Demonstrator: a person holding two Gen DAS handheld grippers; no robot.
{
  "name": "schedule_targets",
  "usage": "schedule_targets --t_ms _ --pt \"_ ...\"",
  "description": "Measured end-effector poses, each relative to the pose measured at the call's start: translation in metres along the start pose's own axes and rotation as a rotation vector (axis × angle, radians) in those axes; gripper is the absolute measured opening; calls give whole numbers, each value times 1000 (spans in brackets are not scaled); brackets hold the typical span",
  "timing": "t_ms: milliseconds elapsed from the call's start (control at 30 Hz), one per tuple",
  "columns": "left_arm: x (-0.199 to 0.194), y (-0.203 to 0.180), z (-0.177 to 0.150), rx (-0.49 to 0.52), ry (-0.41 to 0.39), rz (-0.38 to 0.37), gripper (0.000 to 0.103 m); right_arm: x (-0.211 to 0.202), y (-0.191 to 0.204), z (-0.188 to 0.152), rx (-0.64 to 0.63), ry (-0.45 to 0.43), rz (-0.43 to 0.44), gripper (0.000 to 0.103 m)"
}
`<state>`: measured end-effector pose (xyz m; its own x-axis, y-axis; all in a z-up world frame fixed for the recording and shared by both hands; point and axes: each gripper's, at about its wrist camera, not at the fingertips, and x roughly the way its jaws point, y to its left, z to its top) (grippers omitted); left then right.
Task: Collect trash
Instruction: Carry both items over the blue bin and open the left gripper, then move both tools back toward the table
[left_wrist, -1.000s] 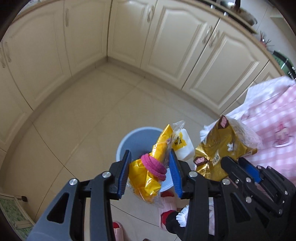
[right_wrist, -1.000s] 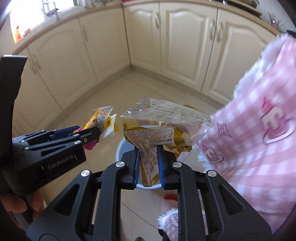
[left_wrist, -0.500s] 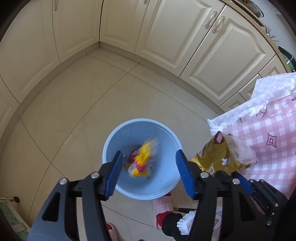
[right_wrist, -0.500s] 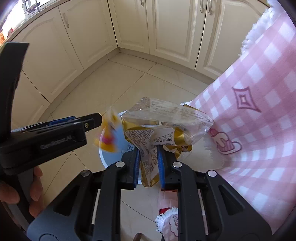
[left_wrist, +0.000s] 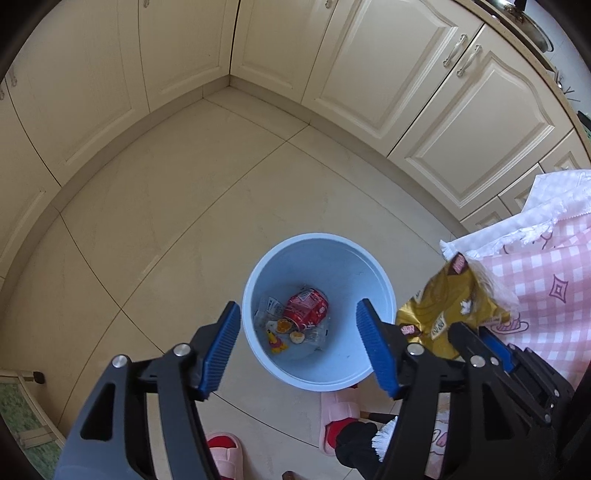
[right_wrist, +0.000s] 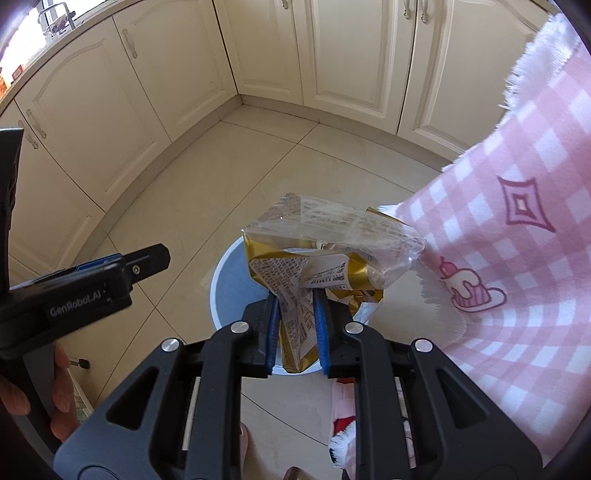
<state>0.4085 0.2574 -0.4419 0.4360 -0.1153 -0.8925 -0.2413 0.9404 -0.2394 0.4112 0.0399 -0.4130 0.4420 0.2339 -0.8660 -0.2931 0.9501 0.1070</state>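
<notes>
A light blue bin stands on the tiled floor, directly below my left gripper. That gripper's jaws are opening and nothing is between them. Inside the bin lie a red can, a yellow wrapper and clear plastic. My right gripper is shut on a gold snack bag with a clear plastic top, held over the bin's right side. The same gold bag shows at the right of the left wrist view.
Cream kitchen cabinets line the far walls and meet in a corner. A pink checked tablecloth hangs at the right. The person's pink slippers stand just behind the bin. A green mat lies at the lower left.
My left gripper opened and the yellow wrapper with the pink ring fell into the bin. Both grippers sank toward the bin. The right one kept its hold on the gold bag.
</notes>
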Motion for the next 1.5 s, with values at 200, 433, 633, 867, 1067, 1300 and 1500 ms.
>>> schedule_targets --t_ms 200,433,633,867,1067,1300,1500 --pt "-2 2 2 -4 -2 -7 65 4 10 6 1 -4 19 19" --pt "-4 5 1 -20 -3 -14 65 3 14 12 5 -20 28 28" --pt "-6 5 1 -21 -4 -16 65 4 17 15 5 -19 17 28" --pt "-10 3 0 -17 -11 -15 65 -7 15 15 11 -28 9 30" --pt "-28 5 -8 -29 -36 -17 65 -38 18 11 -10 -53 4 30" --pt "-105 4 -23 -46 -171 -30 65 -116 35 6 -75 -169 5 30" --pt "-204 -25 -39 9 -335 -67 65 -234 39 3 -85 -376 3 33"
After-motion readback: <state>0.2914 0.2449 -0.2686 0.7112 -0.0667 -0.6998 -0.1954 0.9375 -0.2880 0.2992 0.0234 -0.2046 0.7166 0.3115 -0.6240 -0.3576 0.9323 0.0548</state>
